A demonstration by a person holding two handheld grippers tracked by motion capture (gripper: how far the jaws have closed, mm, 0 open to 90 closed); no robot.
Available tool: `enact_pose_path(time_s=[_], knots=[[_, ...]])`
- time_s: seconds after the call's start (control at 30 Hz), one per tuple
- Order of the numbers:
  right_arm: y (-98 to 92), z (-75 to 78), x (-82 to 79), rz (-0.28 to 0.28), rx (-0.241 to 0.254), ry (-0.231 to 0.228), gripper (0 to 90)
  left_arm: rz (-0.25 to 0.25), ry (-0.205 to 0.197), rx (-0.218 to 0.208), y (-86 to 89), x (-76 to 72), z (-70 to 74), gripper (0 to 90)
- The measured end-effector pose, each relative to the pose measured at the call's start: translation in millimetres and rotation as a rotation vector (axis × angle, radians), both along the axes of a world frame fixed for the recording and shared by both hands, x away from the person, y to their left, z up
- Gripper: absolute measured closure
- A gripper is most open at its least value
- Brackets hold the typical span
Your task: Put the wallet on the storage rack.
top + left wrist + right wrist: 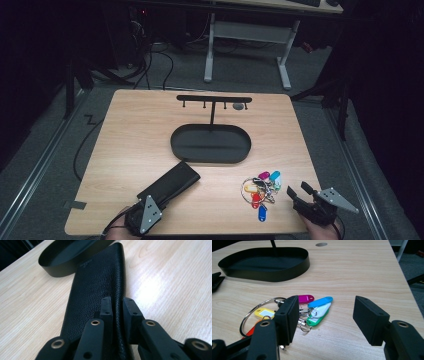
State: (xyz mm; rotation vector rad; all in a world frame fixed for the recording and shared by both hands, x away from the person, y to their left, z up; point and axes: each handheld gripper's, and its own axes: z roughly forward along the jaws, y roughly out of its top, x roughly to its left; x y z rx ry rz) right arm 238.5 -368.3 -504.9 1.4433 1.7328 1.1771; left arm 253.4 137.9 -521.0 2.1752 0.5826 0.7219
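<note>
A long black leather wallet lies slantwise on the wooden table at the front left, its far end near the black oval tray. My left gripper is shut on the wallet's near end; in the left gripper view the two pads pinch the wallet along its raised edge. A ring of keys with several coloured tags lies at the front right. My right gripper stands open just to the right of it. In the right gripper view the keys lie low by the left jaw, untouched.
The oval tray carries a thin post with a black hook bar on top. A round grey cap sits in the tabletop behind it. Bare wood lies on the left of the table. The front edge runs just under both hands.
</note>
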Motion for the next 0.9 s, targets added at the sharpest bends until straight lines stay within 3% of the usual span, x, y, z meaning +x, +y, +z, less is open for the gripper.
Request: enact_pose_path(time_s=[0.13,0.37,0.43,0.47,0.73,0.8,0.9], knots=[[-2.8,1.3,-1.0,-0.008,0.002,-0.007,38.3,0.007,-0.001,-0.024,4.2,-0.3,4.3,80.6],[-3.5,0.6,0.6,-0.001,0.016,-0.004,38.2,0.021,0.023,-0.103,10.8,-1.1,12.9,81.3],[-2.3,0.6,1.3,0.012,0.001,-0.009,38.2,0.012,0.025,-0.121,11.6,-3.0,16.7,81.6],[-1.5,0.1,2.9,0.016,-0.005,-0.003,38.2,0.004,0.036,-0.151,12.8,-4.4,19.7,81.6],[-0.1,0.0,5.0,0.022,-0.023,-0.005,38.7,-0.016,0.058,-0.219,13.1,-6.4,25.2,81.8],[0.0,-0.1,4.1,0.014,-0.01,0.001,38.7,-0.017,0.071,-0.257,14.0,-7.1,26.2,81.9],[0.4,1.9,1.7,0.004,0.01,-0.004,38.7,-0.019,0.083,-0.28,14.1,-8.4,26.4,81.9]])
